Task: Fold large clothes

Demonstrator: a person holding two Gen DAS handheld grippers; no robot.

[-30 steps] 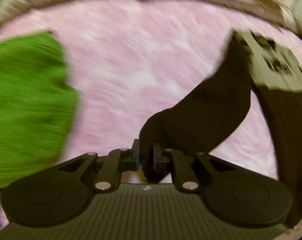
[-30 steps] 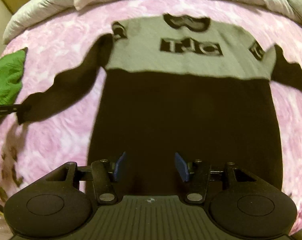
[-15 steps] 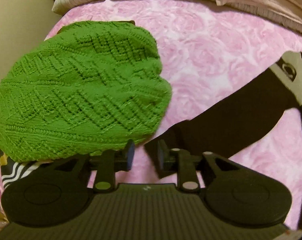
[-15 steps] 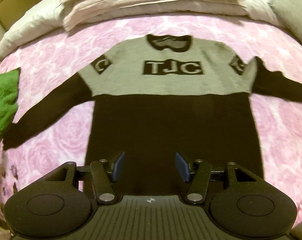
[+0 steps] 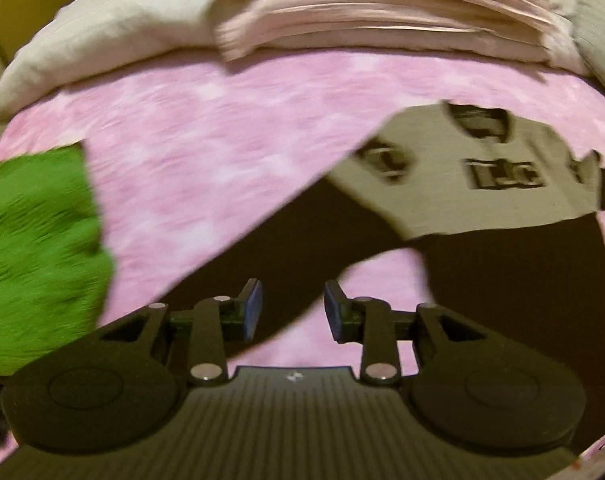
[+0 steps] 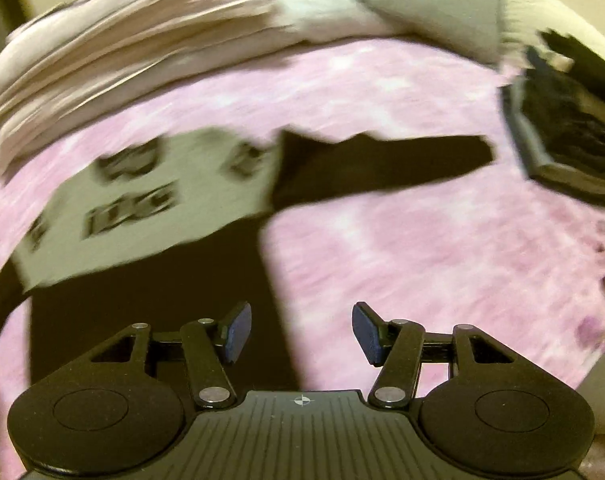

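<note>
A black sweater with a grey chest panel [image 5: 454, 184] and dark lettering lies flat on the pink bedspread [image 5: 206, 152]. In the left wrist view its black left sleeve [image 5: 302, 248] runs down between the fingers of my left gripper [image 5: 289, 312], which is open and holds nothing. In the right wrist view the sweater body [image 6: 158, 300] sits at lower left and its right sleeve [image 6: 386, 168] stretches to the right. My right gripper [image 6: 298, 332] is open above the sweater's right edge. Both views are motion-blurred.
A green knitted garment [image 5: 34, 264] lies at the left edge of the bed. Folded pale bedding and pillows [image 5: 366, 12] are stacked along the far side. A dark folded item [image 6: 566, 132] rests at the bed's right side. Bare bedspread [image 6: 442, 248] extends right of the sweater.
My left gripper let go of the sleeve cuff, opened and swung right toward the sweater. My right gripper stayed open and turned right, off the sweater's middle toward its right edge.
</note>
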